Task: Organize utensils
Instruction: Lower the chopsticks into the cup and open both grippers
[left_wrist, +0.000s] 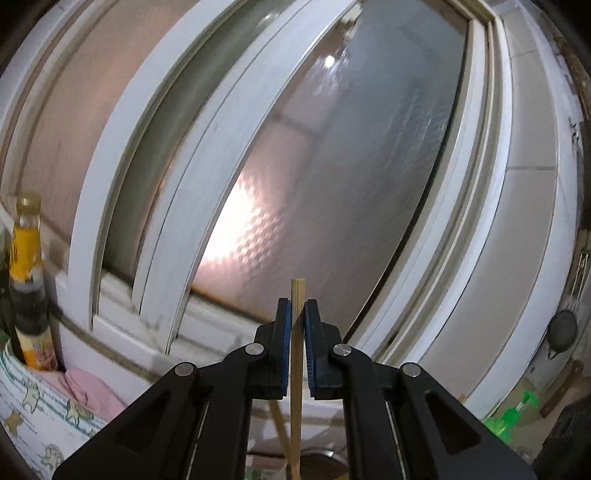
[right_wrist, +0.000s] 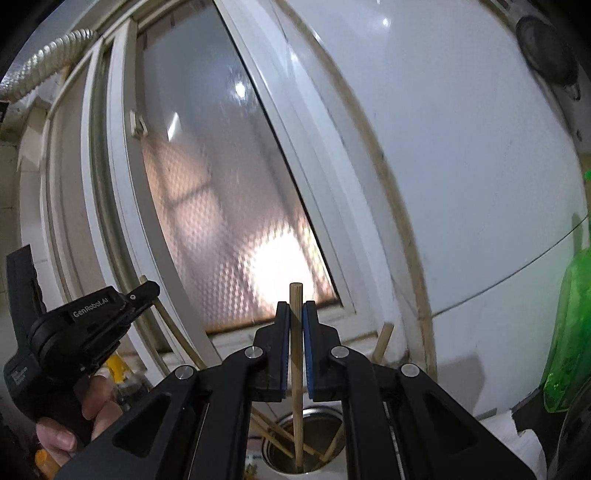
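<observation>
My left gripper (left_wrist: 297, 308) is shut on a wooden chopstick (left_wrist: 296, 406) that stands upright between its blue pads, its top end poking above the fingertips. My right gripper (right_wrist: 296, 310) is shut on another upright wooden chopstick (right_wrist: 296, 387); its lower end reaches down into a round metal holder (right_wrist: 306, 443) that has several chopsticks leaning in it. In the right wrist view the left gripper (right_wrist: 146, 290) shows at the lower left, held by a hand (right_wrist: 74, 424), with its chopstick (right_wrist: 177, 336) slanting down toward the holder. In the left wrist view the holder's rim (left_wrist: 317, 456) is just visible below the fingers.
A white-framed window with frosted glass (left_wrist: 332, 166) fills the background close ahead. A dark sauce bottle with a yellow label (left_wrist: 27, 280) and a pink cloth (left_wrist: 92, 387) stand at the left. A green spray bottle (left_wrist: 513, 413) is at the right, and a green plastic bottle (right_wrist: 569, 332) too.
</observation>
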